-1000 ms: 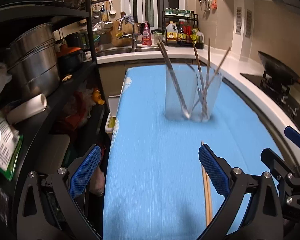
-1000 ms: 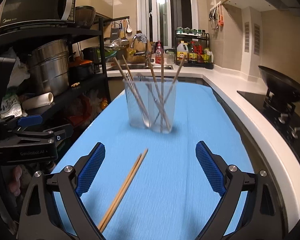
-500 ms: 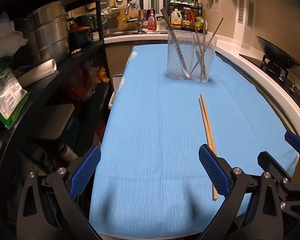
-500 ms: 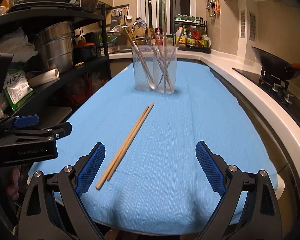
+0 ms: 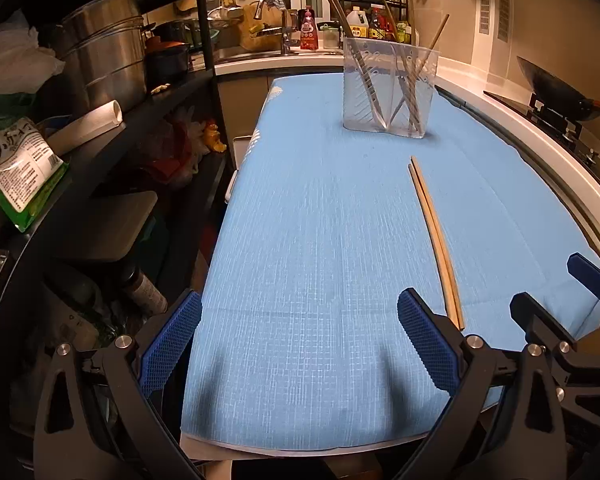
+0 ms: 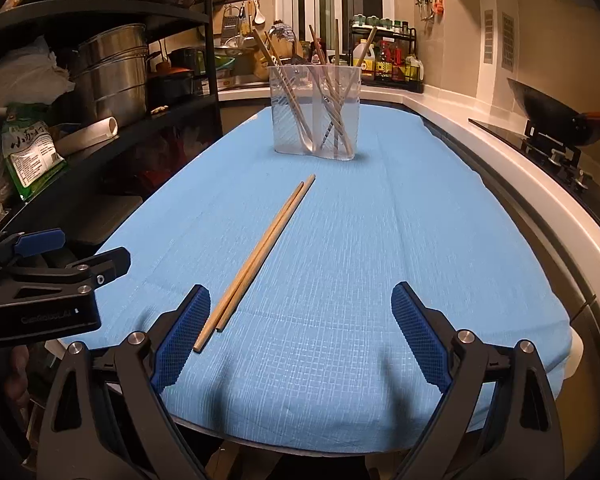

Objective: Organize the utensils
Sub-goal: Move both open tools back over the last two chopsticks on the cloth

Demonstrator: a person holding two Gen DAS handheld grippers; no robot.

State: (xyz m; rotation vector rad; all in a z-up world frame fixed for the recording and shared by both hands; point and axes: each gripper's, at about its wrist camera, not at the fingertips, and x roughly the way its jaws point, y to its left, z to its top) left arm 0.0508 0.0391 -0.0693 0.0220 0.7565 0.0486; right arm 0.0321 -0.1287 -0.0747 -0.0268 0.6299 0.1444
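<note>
Left wrist view shows both grippers have pulled back from the clear holder (image 5: 388,92) toward the near edge of the desk (image 5: 300,240), so the whole pair of chopsticks (image 5: 434,236) now lies in sight, flat and side by side, still to be put away. The left gripper (image 5: 298,344) is spread wide and empty, low over the near edge. The right gripper (image 6: 300,334) is likewise released, chopstick ends just beside its left finger.
</note>
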